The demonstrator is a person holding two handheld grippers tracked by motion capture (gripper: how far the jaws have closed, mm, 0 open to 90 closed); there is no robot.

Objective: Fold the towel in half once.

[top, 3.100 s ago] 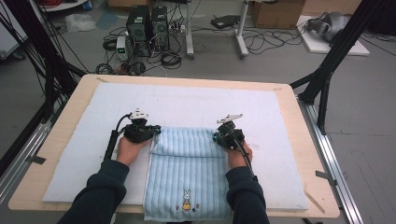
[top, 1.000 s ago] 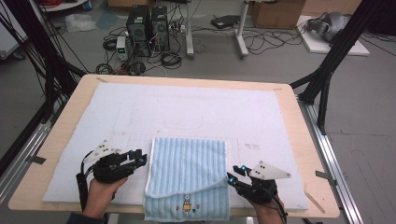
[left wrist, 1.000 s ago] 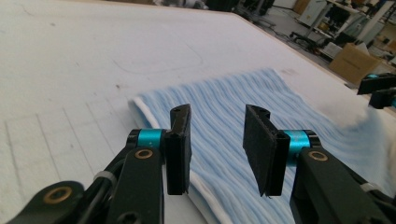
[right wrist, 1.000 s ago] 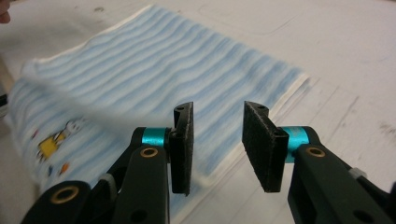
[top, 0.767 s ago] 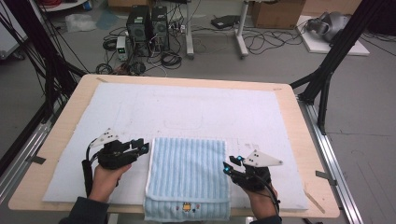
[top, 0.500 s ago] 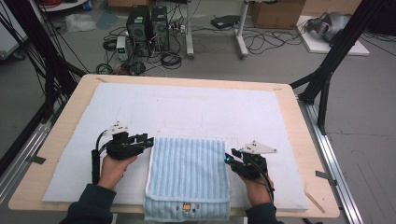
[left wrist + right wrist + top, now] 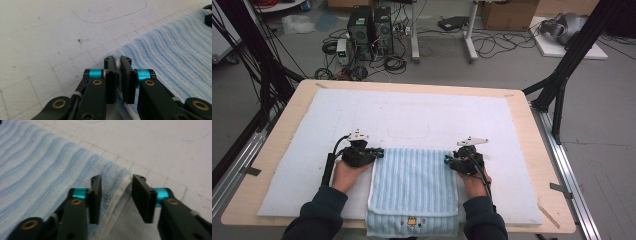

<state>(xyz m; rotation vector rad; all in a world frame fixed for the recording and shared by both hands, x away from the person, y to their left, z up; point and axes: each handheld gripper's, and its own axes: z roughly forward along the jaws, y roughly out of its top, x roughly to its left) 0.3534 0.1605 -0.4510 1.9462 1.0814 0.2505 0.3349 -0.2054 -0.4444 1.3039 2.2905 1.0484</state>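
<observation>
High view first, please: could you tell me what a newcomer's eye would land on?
The light blue striped terry towel lies at the near edge of the white padded table cover. The left gripper pinches its far left corner, jaws having just closed on the fabric. The right gripper, jaws just closing, straddles the far right corner.

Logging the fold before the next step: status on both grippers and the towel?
Left gripper shut on blue towel far corner. Right gripper just closing, towel edge between jaws, pads not yet pressing. White mat beyond, nothing in the way.
</observation>
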